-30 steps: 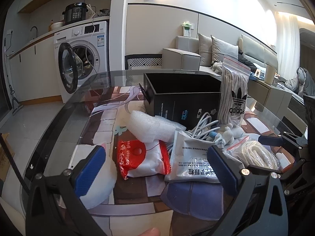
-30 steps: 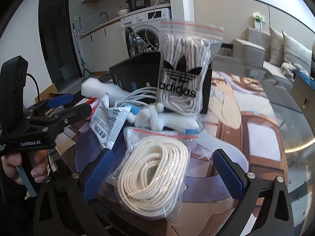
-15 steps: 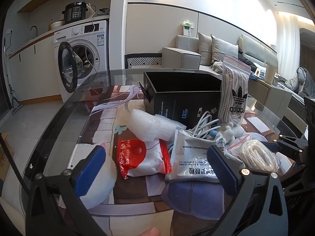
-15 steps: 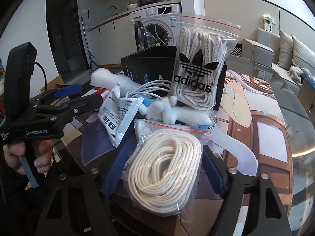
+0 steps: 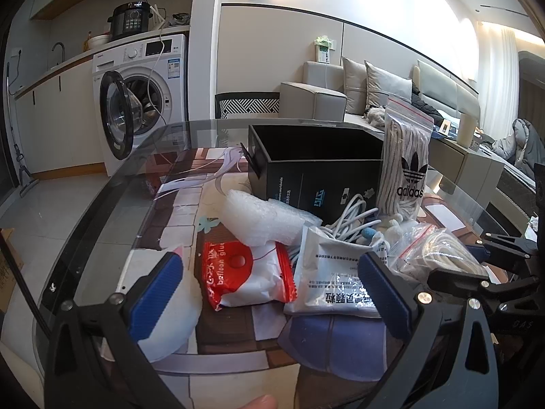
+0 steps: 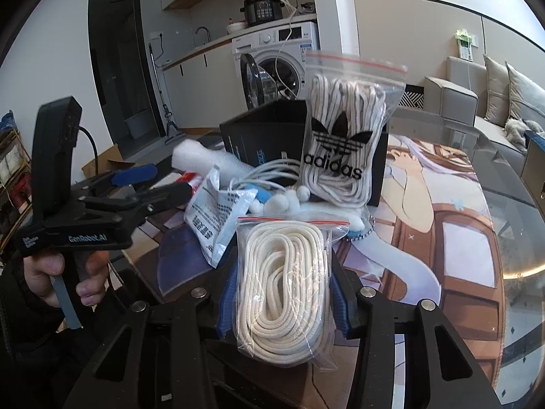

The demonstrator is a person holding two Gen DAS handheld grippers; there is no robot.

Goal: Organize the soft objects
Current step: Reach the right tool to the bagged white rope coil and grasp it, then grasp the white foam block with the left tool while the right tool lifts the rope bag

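My right gripper is shut on a clear zip bag of cream rope, holding it just above the table; the bag also shows in the left wrist view. My left gripper is open and empty, low over a red-and-white balloon glue packet and a white foil pouch. An open black box stands behind the pile. An adidas bag of laces leans upright on the box. White bubble wrap, a white cable and a white plush toy lie in between.
The objects lie on a round glass table over an illustrated mat. A white pad sits under my left finger. A washing machine with its door open stands beyond the table, and a sofa is at the back right.
My right gripper has closed on the bag of cream rope and lifted it slightly. My left gripper has stayed still and open.
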